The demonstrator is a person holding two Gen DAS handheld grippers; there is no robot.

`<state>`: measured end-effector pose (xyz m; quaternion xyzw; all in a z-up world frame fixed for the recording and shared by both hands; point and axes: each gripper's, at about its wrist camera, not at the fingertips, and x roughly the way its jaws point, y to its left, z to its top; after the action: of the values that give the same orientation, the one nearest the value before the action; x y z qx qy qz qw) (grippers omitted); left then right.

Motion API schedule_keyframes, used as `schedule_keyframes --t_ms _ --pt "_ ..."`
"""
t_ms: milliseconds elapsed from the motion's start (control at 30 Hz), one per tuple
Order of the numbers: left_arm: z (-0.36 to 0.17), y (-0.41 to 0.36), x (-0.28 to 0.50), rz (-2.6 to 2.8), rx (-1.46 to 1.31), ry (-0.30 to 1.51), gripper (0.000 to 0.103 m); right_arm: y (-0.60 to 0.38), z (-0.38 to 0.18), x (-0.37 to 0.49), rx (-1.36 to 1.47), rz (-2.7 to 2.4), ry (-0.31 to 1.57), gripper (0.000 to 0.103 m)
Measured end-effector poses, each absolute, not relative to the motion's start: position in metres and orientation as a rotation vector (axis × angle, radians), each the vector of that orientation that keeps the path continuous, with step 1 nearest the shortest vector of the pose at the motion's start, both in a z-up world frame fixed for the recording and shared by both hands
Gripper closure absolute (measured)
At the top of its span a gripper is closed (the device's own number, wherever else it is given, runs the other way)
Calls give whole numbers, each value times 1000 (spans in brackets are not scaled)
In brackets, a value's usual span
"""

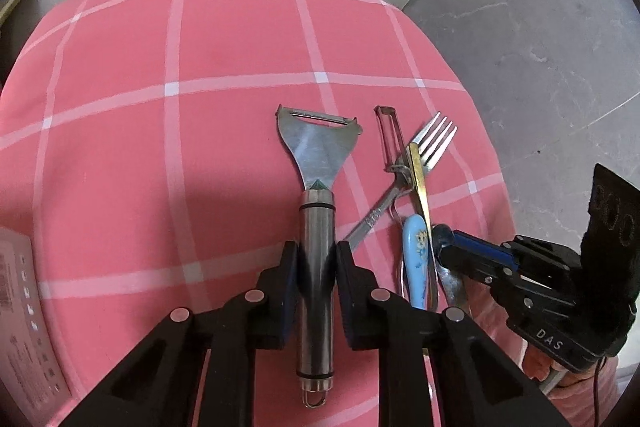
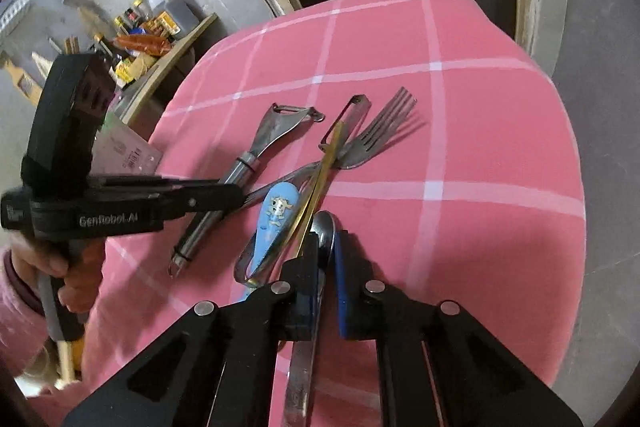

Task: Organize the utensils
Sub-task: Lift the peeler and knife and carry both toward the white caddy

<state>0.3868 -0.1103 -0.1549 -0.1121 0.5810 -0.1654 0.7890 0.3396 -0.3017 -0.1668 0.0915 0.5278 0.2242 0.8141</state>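
A round table under a pink cloth with white checks (image 1: 160, 67) fills both views. At lower centre of the left view, the left gripper (image 1: 317, 263) clamps the steel handle of a wide-bladed metal peeler (image 1: 316, 187). At lower centre of the right view, the right gripper (image 2: 326, 267) is nearly closed on a silver spoon (image 2: 325, 231). Beside it lie a silver fork (image 1: 430, 143), a narrow peeler (image 1: 390, 135) and a blue cartoon-printed spoon (image 2: 276, 215).

left wrist: close, steeply down | right wrist: likewise | shared: pink checked cloth (image 1: 200, 67), utensil cluster (image 2: 320, 163)

Pink cloth (image 1: 120, 155) with white check; silver peeler (image 1: 316, 163); light-blue cartoon-print handle (image 1: 416, 259).
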Motion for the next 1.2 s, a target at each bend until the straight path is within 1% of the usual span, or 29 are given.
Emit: schedule_keyframes --t_ms 167,367,533,667,833,1000,1100,1200 --pt "-152 -102 370 -354 -290 1228 85 -305 -161 331 224 451 1110 100" --pt "-123 -97 334 -408 -294 1102 85 -308 -134 297 275 363 1004 101" --pt "-84 -86 300 -445 -320 949 85 -316 -89 270 346 305 861 101" --pt "-51 -70 284 -454 -340 830 85 -307 -50 258 344 295 728 101" --pt "-3 -29 271 -422 -387 689 85 -276 6 256 328 321 552 101" --pt "34 24 267 -344 -417 562 85 -233 56 265 339 403 448 101" --pt "48 57 268 -284 -429 495 85 -197 76 273 340 456 400 101" --pt "50 87 270 -231 -441 448 85 -164 87 275 329 500 368 101"
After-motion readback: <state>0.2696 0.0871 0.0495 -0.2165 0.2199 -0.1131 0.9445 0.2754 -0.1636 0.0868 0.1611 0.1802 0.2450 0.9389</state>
